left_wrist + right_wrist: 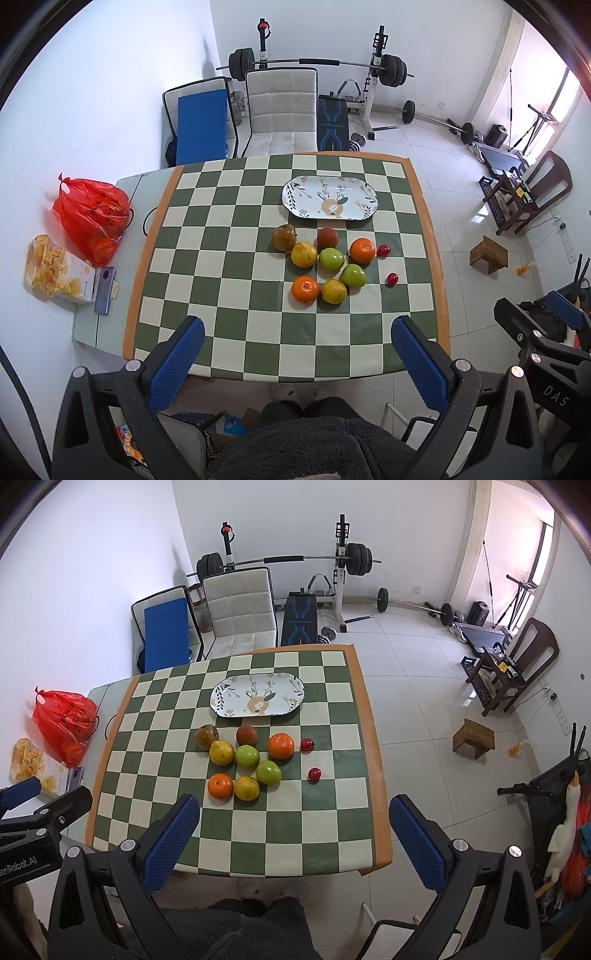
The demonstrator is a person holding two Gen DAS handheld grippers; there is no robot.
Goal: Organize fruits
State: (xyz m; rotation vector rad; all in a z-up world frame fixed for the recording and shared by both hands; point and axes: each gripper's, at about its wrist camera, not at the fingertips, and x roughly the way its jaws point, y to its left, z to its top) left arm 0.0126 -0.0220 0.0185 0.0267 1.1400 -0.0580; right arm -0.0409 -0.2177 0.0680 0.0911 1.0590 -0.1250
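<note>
Nothing moved yet: fruits [325,262] sitting clustered mid-table, just near of the empty plate [295,195]. Left gripper [295,354] and right gripper [293,829] hovering at the near edge, both spread wide, holding nothing.

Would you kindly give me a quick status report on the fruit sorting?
Left gripper and right gripper open, holding nothing, short of the fruit. Plate bare; ten fruits loose on the checkered cloth. Nothing blocking.

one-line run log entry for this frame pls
phase: pre-grasp | left gripper: open, empty | right gripper: open, empty | fruits: loose on checkered mat | plate: empty
</note>
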